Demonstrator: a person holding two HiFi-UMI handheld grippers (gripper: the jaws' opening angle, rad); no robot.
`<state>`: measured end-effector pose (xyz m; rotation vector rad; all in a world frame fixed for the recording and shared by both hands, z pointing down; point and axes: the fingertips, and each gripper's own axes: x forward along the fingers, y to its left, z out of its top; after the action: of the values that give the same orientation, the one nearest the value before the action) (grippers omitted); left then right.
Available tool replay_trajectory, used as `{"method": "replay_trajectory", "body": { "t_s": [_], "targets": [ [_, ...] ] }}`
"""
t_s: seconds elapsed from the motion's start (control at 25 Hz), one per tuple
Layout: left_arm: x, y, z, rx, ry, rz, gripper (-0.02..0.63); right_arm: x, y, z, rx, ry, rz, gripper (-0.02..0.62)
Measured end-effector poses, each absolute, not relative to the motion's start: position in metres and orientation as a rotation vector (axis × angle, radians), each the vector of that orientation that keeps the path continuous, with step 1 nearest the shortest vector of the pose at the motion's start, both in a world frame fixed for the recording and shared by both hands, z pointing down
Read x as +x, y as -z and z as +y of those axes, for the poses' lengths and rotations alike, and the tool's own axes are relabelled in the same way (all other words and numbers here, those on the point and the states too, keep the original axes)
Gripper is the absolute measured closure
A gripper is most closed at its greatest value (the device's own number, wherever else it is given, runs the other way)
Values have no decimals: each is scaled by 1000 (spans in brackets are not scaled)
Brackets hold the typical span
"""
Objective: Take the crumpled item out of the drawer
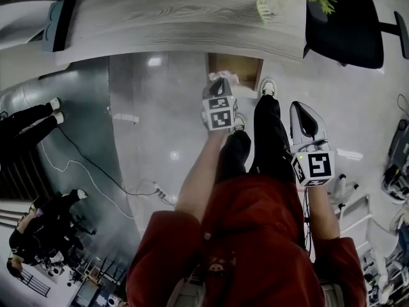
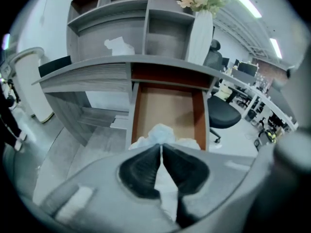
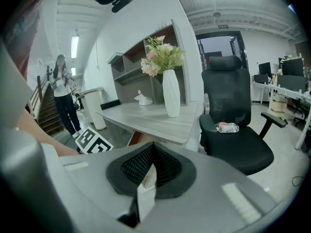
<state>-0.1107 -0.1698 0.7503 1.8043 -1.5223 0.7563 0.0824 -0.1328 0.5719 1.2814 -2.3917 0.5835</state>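
Observation:
The crumpled item (image 2: 160, 134), a wad of white paper, bulges just past the tips of my left gripper (image 2: 161, 145), whose jaws are shut on it. Behind it the wooden drawer (image 2: 167, 113) stands pulled out from under the grey desk (image 2: 87, 74), and the part of its bottom that shows is bare. From the head view, the left gripper (image 1: 220, 82) holds the crumpled item (image 1: 225, 77) at the drawer's (image 1: 234, 64) front edge. My right gripper (image 1: 299, 107) hangs lower by the person's leg, shut and empty; in its own view the right gripper (image 3: 153, 145) has its jaws together.
A white vase of flowers (image 3: 171, 93) stands on the desk top (image 1: 179, 15). A black office chair (image 3: 238, 130) with a bottle (image 3: 227, 127) on its seat is to the right. People (image 1: 35, 117) and a cable (image 1: 89, 165) are on the floor at left.

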Motion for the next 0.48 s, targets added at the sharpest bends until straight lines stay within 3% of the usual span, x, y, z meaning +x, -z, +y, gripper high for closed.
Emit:
{"method": "replay_trajectory", "body": {
  "t_s": [0.48],
  "targets": [
    [-114,-674,-138,1905,-698,-1543,597,71,-531,-113,1319,-503,-2398,595]
  ]
}}
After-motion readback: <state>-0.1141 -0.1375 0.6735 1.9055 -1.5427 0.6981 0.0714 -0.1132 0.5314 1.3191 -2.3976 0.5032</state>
